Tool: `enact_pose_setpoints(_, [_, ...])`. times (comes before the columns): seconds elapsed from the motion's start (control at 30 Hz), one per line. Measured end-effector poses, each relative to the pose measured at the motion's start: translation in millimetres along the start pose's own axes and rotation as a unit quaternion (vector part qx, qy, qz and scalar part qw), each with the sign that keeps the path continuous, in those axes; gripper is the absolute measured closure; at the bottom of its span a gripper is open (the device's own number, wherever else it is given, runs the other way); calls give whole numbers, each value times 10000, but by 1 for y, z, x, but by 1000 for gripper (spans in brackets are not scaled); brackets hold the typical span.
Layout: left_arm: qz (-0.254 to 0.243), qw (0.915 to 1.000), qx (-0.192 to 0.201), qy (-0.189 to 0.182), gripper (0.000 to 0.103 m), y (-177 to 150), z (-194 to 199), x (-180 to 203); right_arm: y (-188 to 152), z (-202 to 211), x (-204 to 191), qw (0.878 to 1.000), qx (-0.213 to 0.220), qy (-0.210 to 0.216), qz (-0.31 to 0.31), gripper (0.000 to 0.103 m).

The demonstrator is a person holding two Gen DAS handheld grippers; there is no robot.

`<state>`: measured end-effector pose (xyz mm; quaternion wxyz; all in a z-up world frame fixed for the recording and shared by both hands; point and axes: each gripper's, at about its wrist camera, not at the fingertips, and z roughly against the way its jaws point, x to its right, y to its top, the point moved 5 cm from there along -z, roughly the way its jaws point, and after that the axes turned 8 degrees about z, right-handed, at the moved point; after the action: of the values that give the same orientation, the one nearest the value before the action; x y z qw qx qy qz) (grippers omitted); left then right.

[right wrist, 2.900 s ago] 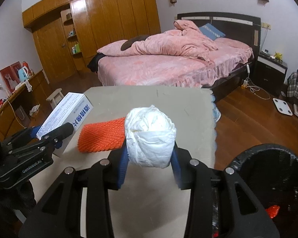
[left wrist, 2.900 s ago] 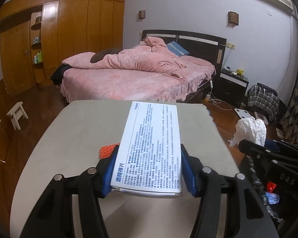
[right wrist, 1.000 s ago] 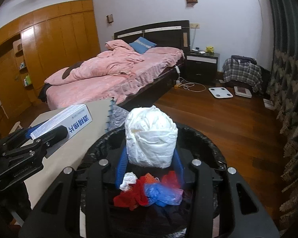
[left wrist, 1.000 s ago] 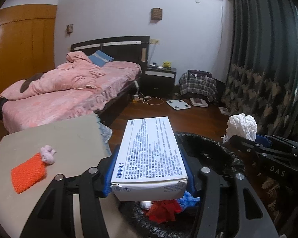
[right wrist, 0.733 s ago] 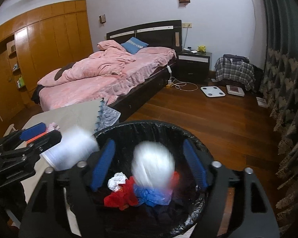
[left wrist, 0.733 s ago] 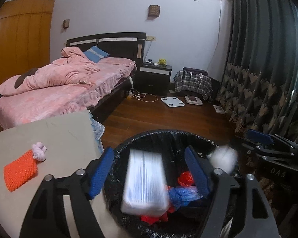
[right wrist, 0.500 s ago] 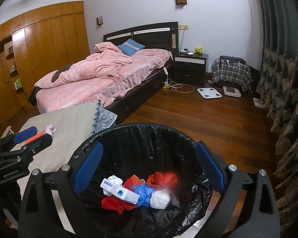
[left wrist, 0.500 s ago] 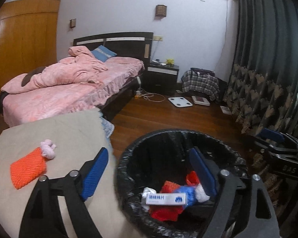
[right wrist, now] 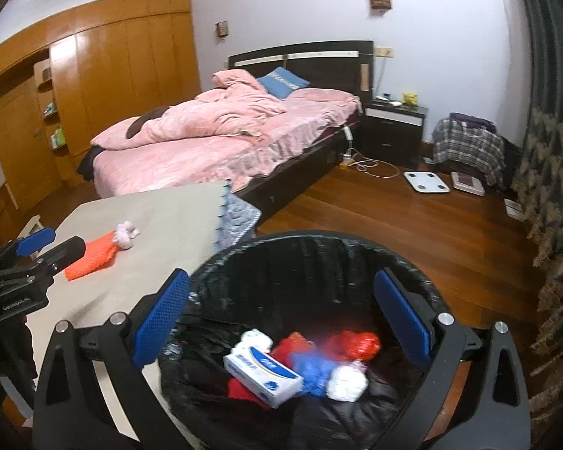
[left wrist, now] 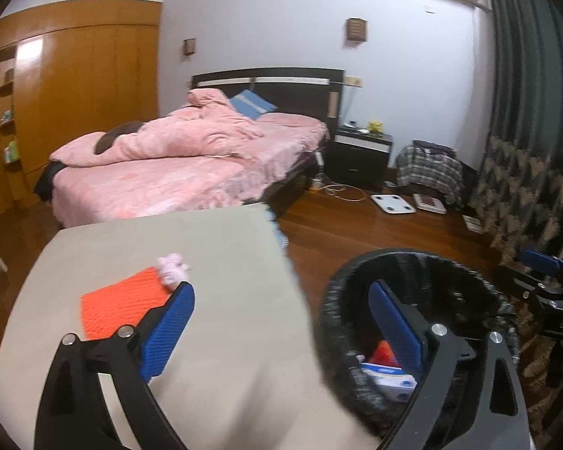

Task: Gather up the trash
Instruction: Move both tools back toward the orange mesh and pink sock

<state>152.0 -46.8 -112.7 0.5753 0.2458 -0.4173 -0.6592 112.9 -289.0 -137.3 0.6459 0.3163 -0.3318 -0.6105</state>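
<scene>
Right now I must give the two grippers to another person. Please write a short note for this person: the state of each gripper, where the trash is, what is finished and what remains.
Left gripper: jaws have just been opening, now wide, nothing between them; it spans the table edge and the bin rim.
Right gripper: jaws have just been opening, now wide, empty, over the bin.
In the black-lined bin: white and blue box, white paper wad, red and blue scraps.
On the table: orange net piece and a small pink wad at its far end.
Done: box and paper wad are in the bin.
Left: the orange piece and the pink wad.
</scene>
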Motion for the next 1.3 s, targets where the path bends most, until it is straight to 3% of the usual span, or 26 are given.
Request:
enact_pose_setpoints(0.63, [468, 9887, 204, 1409, 10, 0, -10, -158, 50, -79, -125, 9956, 89, 699, 625, 7])
enact_pose_setpoints(0.93, [740, 9825, -143, 1701, 10, -10, -53, -216, 59, -125, -177, 9924, -79, 834, 905, 7])
enact_pose_setpoints(1.3, [1003, 9785, -662, 1679, 10, -32, -96, -246, 62, -165, -200, 9919, -222, 791, 971, 7])
